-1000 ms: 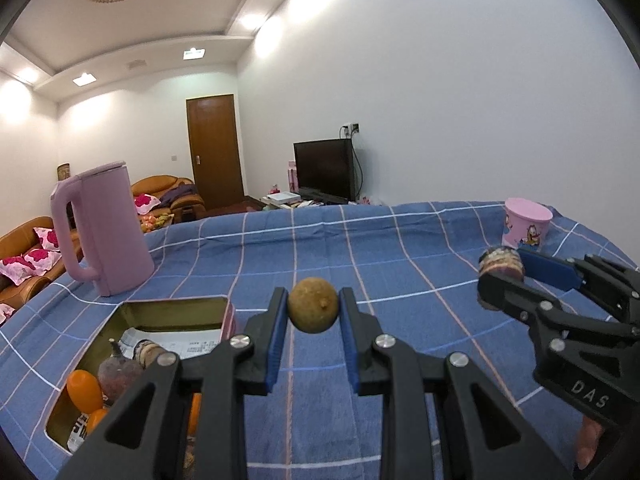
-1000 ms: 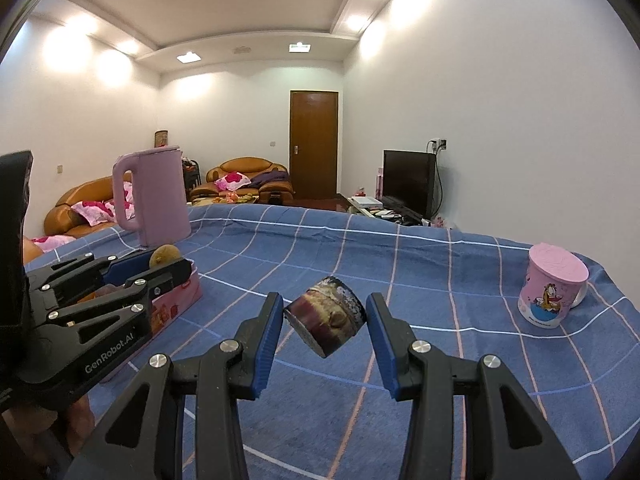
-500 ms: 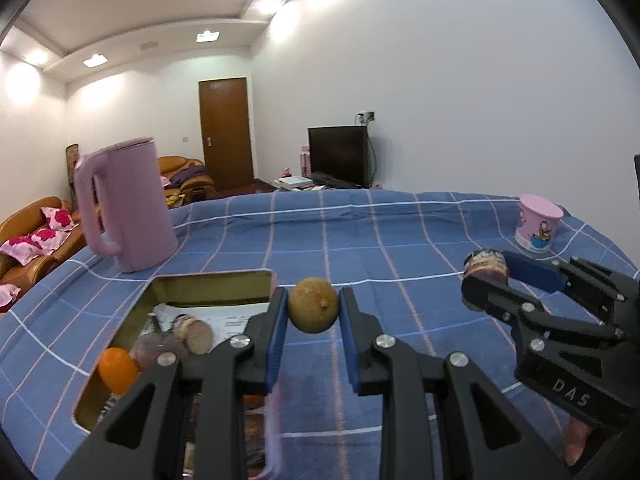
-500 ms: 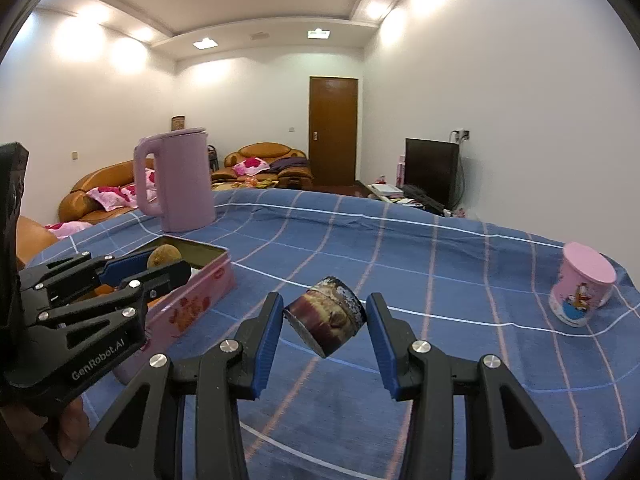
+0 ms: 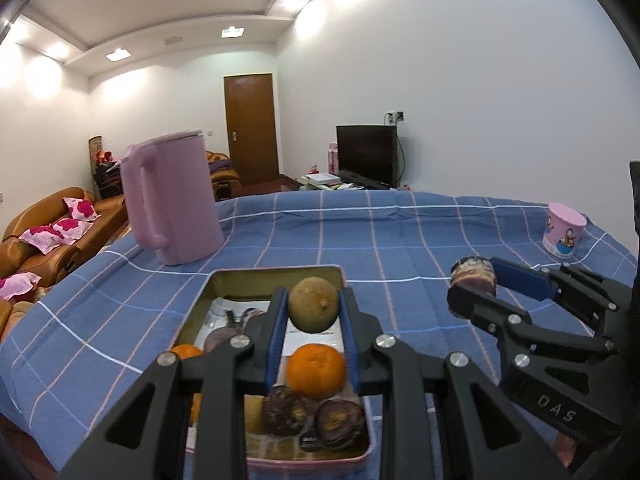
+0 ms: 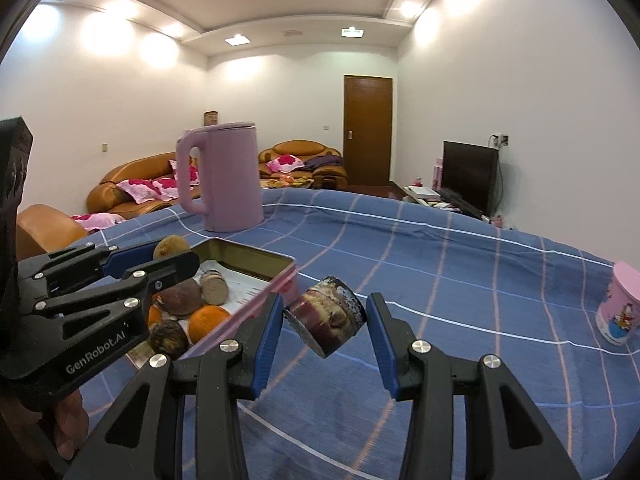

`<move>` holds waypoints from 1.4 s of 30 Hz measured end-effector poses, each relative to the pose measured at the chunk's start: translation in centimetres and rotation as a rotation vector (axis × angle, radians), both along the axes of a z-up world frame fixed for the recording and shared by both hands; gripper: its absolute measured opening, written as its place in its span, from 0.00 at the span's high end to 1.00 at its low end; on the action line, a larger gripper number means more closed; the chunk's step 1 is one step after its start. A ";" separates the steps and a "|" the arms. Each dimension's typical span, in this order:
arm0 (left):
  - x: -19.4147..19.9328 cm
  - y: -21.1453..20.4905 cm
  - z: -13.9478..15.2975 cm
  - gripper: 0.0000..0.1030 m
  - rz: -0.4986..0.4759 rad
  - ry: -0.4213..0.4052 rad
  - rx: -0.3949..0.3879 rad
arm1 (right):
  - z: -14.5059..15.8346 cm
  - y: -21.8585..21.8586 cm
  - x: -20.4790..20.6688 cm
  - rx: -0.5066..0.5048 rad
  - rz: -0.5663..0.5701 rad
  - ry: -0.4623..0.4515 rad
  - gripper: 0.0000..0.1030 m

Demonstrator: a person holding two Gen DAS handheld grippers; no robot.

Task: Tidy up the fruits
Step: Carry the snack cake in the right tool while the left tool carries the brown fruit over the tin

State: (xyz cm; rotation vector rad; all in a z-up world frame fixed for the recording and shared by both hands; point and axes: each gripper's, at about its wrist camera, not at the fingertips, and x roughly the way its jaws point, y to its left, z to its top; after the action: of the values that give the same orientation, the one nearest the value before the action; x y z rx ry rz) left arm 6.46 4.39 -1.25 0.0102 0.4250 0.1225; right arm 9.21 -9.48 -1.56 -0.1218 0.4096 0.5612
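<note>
A brown round fruit [image 5: 313, 309], clamped in the left gripper [image 5: 313, 312], hangs over the open pink tin [image 5: 280, 270] near the blue checked table's [image 5: 400, 248] left edge, above an orange [image 5: 316, 370] and dark fruits [image 5: 340, 426] already inside. The right gripper [image 6: 325, 322] grasps a dark, mottled cut fruit [image 6: 326, 320] just off the tin's right side. Judged best: lower each fruit close over a free spot before letting go, so nothing rolls. "GenRobot.AI" and "DAS" are printed on the grippers.
</note>
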 end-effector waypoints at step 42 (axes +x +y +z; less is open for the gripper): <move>-1.3 8.6 -2.5 0.74 0.130 0.113 -0.059 | -0.8 10.8 0.6 -0.070 0.172 0.075 0.56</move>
State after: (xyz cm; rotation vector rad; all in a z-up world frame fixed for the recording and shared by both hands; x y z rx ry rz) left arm 5.19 12.97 -3.71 -0.0685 0.5423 0.2386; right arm 9.85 1.28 -2.40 -0.2044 0.4952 0.7227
